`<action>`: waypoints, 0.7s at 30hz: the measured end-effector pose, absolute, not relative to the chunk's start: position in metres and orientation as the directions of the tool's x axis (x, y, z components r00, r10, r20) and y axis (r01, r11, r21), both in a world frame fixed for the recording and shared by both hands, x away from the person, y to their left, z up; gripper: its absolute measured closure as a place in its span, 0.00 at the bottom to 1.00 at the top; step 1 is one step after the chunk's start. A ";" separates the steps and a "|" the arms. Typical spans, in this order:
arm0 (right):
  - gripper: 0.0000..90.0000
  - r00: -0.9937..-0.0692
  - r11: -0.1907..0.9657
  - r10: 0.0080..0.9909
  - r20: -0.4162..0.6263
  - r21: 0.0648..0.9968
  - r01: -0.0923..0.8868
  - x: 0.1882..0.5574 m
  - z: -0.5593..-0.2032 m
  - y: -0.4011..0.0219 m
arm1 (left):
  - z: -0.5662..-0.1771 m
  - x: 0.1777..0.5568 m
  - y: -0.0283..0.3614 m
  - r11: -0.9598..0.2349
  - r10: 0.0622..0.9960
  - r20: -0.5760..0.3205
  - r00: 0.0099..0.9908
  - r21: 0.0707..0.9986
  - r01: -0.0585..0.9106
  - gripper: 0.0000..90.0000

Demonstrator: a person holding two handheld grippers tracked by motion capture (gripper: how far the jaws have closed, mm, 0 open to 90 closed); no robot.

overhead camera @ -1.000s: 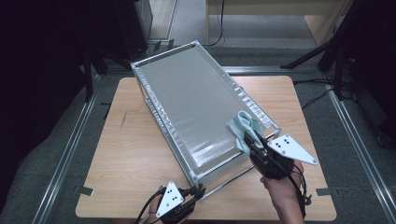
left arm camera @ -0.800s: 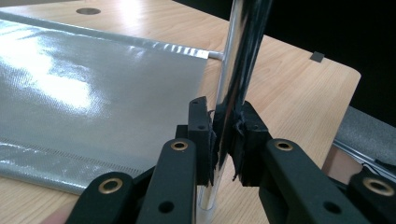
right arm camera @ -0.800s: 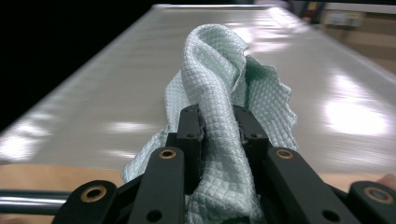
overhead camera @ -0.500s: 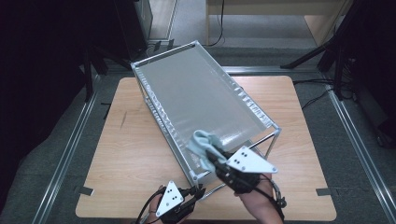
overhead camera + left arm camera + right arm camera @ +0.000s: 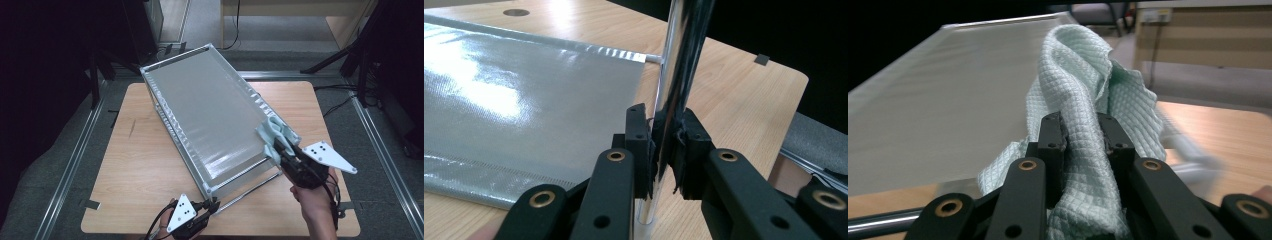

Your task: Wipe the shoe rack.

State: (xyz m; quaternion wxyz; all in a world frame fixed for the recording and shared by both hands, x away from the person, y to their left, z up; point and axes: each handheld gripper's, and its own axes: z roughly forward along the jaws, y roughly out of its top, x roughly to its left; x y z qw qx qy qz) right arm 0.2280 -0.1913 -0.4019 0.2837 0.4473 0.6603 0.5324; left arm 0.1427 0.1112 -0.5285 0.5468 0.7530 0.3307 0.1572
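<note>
- At the left of the high view, bare table (image 5: 135, 165) stretches from its left edge to the rack (image 5: 210, 112), so we have open room there.
- Near the front edge, our left gripper (image 5: 212, 205) sits low; its jaws are clenched on the rack's chrome pole (image 5: 676, 80), which stands upright between the pads at the rack's near corner.
- In the left gripper view the grey cover (image 5: 524, 95) ends at a straight hem just beside that pole, and plain wood lies beyond it out to the table's corner.
- The rack runs diagonally across the table, from the far left corner toward the near right; its top is a flat grey sheet with a rippled right edge.
- A bar (image 5: 250, 192) lies on the table just in front of the rack's near end.
- Our right gripper (image 5: 277, 145) grasps the cloth (image 5: 1083, 100), pale green and waffled, bunched between its jaws.
- The cloth rests on the cover at the rack's near right edge.
- To the right, a strip of bare table remains between rack and table edge.
</note>
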 end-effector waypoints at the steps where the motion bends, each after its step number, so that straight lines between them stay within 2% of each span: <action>1: 0.85 -0.490 0.055 0.866 0.102 0.954 0.294 0.223 -0.403 -0.176 | -0.529 0.143 0.111 -0.183 0.668 -0.126 0.734 0.928 0.325 0.89; 5: 0.85 -0.562 0.108 0.824 0.072 0.954 0.280 0.214 -0.405 -0.147 | -0.529 0.143 0.112 -0.181 0.665 -0.129 0.736 0.928 0.326 0.89; 8: 0.84 -0.690 0.156 0.720 0.073 0.952 0.263 0.195 -0.407 -0.108 | -0.529 0.143 0.112 -0.177 0.666 -0.132 0.734 0.928 0.327 0.89; 12: 0.84 -0.735 0.182 0.675 0.063 0.951 0.249 0.188 -0.405 -0.099 | -0.529 0.143 0.112 -0.175 0.666 -0.135 0.734 0.928 0.330 0.89; 14: 0.84 -0.733 0.184 0.677 0.059 0.951 0.247 0.189 -0.405 -0.103 | -0.529 0.144 0.112 -0.179 0.664 -0.133 0.736 0.927 0.328 0.89; 17: 0.84 -0.654 0.157 0.755 0.052 0.954 0.257 0.201 -0.405 -0.128 | -0.529 0.144 0.112 -0.184 0.661 -0.129 0.739 0.927 0.326 0.89; 18: 0.84 -0.654 0.157 0.755 0.052 0.954 0.257 0.201 -0.405 -0.128 | -0.529 0.144 0.112 -0.184 0.661 -0.129 0.739 0.927 0.326 0.89; 20: 0.84 -0.578 0.133 0.815 0.043 0.957 0.259 0.209 -0.404 -0.149 | -0.529 0.144 0.112 -0.186 0.660 -0.127 0.741 0.927 0.325 0.89; 21: 0.84 -0.517 0.077 0.853 0.078 0.959 0.273 0.215 -0.403 -0.171 | -0.529 0.144 0.112 -0.187 0.660 -0.126 0.740 0.927 0.325 0.89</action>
